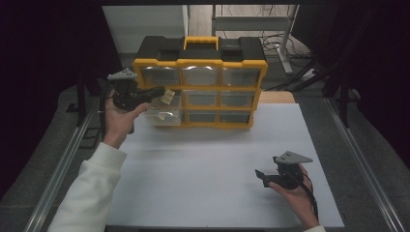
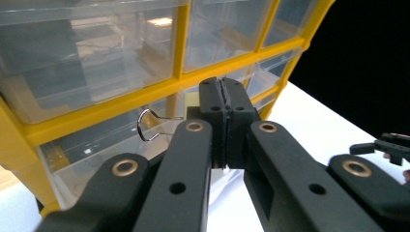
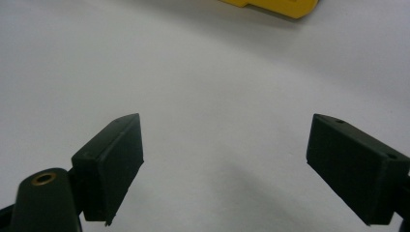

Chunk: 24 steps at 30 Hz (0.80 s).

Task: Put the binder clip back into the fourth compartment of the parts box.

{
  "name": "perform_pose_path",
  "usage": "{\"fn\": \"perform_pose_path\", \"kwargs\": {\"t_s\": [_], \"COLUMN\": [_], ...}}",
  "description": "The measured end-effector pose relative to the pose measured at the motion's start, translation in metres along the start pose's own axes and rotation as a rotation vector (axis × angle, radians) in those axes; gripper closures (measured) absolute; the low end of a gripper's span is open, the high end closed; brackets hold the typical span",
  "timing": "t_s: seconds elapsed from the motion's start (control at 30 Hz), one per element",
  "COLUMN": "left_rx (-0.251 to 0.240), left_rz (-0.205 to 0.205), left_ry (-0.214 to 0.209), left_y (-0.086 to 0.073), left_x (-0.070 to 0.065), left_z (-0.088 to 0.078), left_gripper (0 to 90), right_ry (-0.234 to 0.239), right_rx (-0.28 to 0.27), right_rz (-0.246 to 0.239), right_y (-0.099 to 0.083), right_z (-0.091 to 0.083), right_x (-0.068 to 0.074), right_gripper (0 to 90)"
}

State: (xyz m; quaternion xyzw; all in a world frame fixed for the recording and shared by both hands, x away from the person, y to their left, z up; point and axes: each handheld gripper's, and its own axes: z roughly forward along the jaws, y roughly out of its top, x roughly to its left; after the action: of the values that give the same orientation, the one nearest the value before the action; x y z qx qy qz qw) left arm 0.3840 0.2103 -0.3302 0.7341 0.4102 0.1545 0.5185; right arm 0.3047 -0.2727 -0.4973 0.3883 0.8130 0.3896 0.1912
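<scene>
A yellow and black box of little clear drawers (image 1: pixel 200 82) stands at the far side of the white table (image 1: pixel 212 164). One drawer (image 1: pixel 164 110) on the left side, in the middle row, is pulled out toward the person. Small pale things lie inside it.

The left claw (image 1: pixel 157 92) is held up right at that open drawer, with its tips over the drawer's top edge. In the left gripper view the two black jaws are pressed tight together, with almost no gap. A thin wire loop (image 2: pixel 147 124), like the handle of a paper clip, sticks out to the left just behind the tips. It may be that the claw is pinching the clip, but the spot where the jaws meet hides that part, so I cannot tell for sure. The loop sits in front of the clear drawer wall, close to the yellow frame.

The right claw (image 1: pixel 263 176) rests low over the table on the near right side, well apart from the box. Its jaws stand wide open and there is bare white table between them. A yellow corner of the box (image 3: pixel 275 7) shows far off in the right gripper view.
</scene>
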Motion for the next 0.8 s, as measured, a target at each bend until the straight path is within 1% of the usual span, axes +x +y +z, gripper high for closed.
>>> {"fn": "perform_pose_path", "kwargs": {"t_s": [0.13,0.23,0.33,0.47,0.63,0.7,0.73,0.77,0.8], "left_rx": [0.002,0.005,0.017,0.029,0.046,0.047,0.038,0.024,0.016], "left_rz": [-0.007,-0.012,-0.013,-0.033,-0.034,-0.035,-0.033,-0.021,-0.012], "left_ry": [0.019,0.042,0.063,0.074,0.082,0.094,0.098,0.095,0.093], "left_y": [0.001,0.001,0.001,-0.002,-0.004,-0.006,-0.007,-0.008,-0.008], "left_x": [0.003,0.005,0.008,0.013,0.015,0.016,0.016,0.016,0.015], "left_z": [0.002,0.004,0.008,0.013,0.019,0.020,0.020,0.020,0.020], "left_gripper": [89.3,89.3,89.3,89.2,89.2,88.8,87.7,81.9,74.0], "right_ry": [-0.001,0.000,0.001,0.000,0.001,0.001,0.001,0.002,0.001], "right_rx": [0.001,0.001,0.002,0.003,0.004,0.004,0.004,0.004,0.004], "right_rz": [-0.001,-0.002,-0.001,-0.002,-0.002,-0.002,-0.002,-0.001,-0.001], "right_y": [0.000,0.000,0.000,0.000,0.000,-0.001,-0.001,0.000,0.000], "right_z": [0.000,0.000,0.000,0.000,0.001,0.001,0.000,0.000,0.000], "right_x": [0.000,0.000,0.000,0.000,0.000,0.000,0.000,0.000,0.000], "right_gripper": [13.7,13.7,13.7,13.7,13.7,13.7,13.7,13.7,13.7]}}
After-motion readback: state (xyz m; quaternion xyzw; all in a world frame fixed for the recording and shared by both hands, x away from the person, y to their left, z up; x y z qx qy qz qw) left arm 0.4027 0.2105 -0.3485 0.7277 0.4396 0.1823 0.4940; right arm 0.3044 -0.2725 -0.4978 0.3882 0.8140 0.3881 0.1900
